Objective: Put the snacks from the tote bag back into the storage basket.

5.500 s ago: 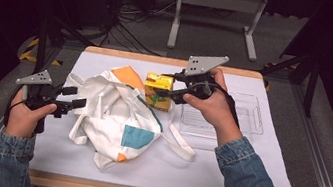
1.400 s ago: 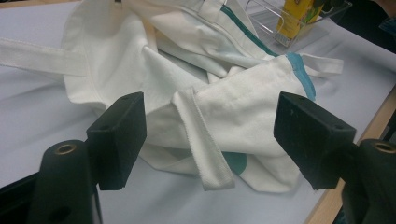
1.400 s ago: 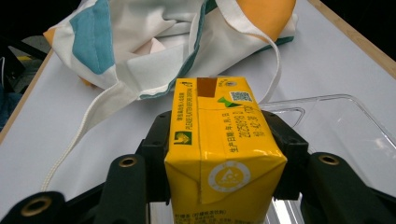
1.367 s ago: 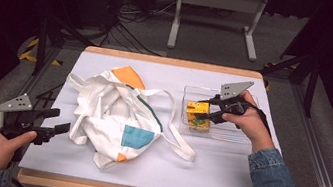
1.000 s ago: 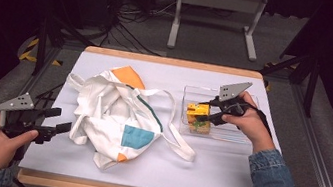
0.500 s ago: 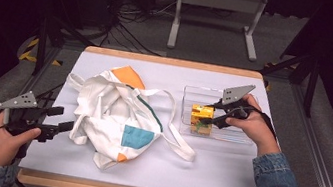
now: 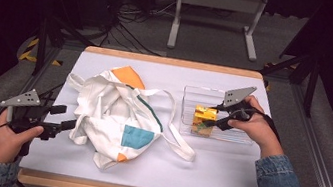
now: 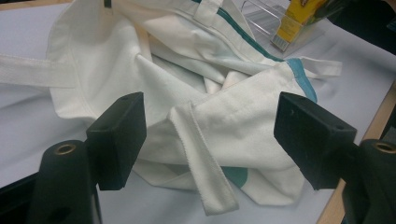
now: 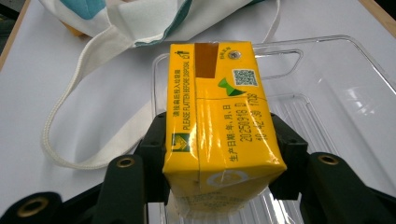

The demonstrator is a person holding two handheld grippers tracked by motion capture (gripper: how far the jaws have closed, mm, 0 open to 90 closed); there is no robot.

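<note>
Two tools in play. Left tool (image 7: pixel 62 116) idles spread at the near-left surface (image 7: pixel 222 173) edge, jaws empty, facing the tote (image 7: pixel 118 116). Right tool (image 7: pixel 207 117) pinches the yellow carton (image 7: pixel 203 120), which has come across from beside the tote and now sits low inside the clear tray (image 7: pixel 192 95) at right. Looks like placement is nearly done; release is likely next.

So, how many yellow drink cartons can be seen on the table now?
1. The yellow carton is between the right gripper jaws, over the clear tray. The cloth bag may hide others.
</note>
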